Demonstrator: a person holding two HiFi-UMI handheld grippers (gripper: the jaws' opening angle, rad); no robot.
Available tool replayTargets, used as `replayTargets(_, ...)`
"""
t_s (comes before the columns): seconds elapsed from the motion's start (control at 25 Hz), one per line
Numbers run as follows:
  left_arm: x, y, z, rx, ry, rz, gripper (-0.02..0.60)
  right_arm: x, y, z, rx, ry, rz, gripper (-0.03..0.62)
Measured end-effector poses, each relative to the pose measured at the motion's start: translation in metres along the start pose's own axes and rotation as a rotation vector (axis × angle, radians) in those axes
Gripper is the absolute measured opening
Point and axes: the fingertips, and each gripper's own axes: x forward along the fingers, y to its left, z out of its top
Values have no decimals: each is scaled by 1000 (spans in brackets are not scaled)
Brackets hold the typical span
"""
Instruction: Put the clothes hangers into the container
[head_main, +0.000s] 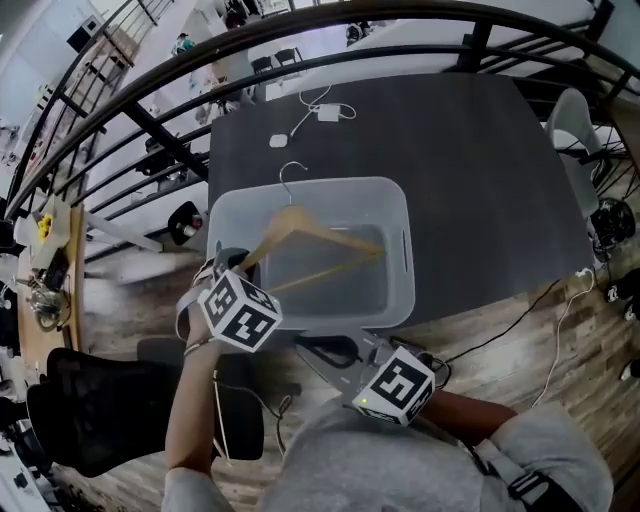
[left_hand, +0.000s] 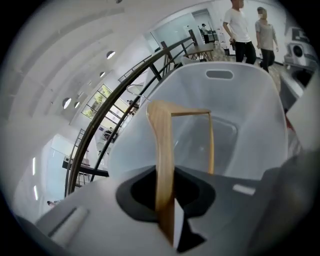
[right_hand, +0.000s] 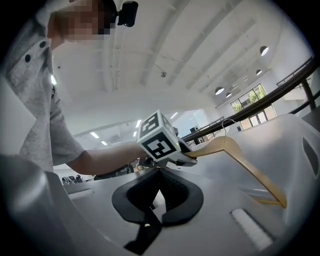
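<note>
The person's grey shirt (head_main: 400, 470) fills the nearest edge at 6 o'clock, and just beyond it the right gripper (right_hand: 146, 224) hangs at the near rim of the container (head_main: 398, 205), clenched on nothing, its marker cube towards the chest. At about 9 o'clock from it the left gripper (left_hand: 167, 215) tips steeply down over the container's near left corner, grasping one shoulder end of a wooden clothes hanger (head_main: 300, 228).

The hanger slants out from that grip across the container's opening. Its wire hook (head_main: 290, 180) points to 12 o'clock over the far rim, and its far shoulder and lower bar dip inside towards 3 o'clock. I cannot tell whether it touches the bottom.

The container, a pale translucent tub, sits at the near edge of a dark worktop (head_main: 450, 150). A white charger and cable (head_main: 325, 112) lie well apart from it at 12 o'clock.
</note>
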Motion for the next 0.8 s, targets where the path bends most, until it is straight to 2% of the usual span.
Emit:
replayTargets(0.12,17,-5,8,-7,41,-29,58,-4,-5,1,7,-10,10,-2)
replayTargets(0.24,27,-4,7,10,75,-21,58,-4,-3,3,4,-12,10,-2)
replayTargets(0.4,30,-4,8,17,72,-13,63,-8,-6,2,5,-20,-23,-1)
replayTargets(0.44,30,-5,9,21,61,-9,97,-9,-6,2,1,-25,-34,-2)
replayTargets(0.52,26,-6,12,21,20,-4,222,-11,-5,3,-12,-33,-55,-1)
replayTargets(0.56,21,-6,15,12,-9,2,248,-13,-2,4,-19,-37,-67,-2)
replayTargets(0.68,-12,3,23,-65,-139,59,258,-25,10,3,-36,-43,-109,-2)
replayTargets(0.8,-62,13,21,-212,-318,101,269,-35,24,1,-72,-47,-159,-1)
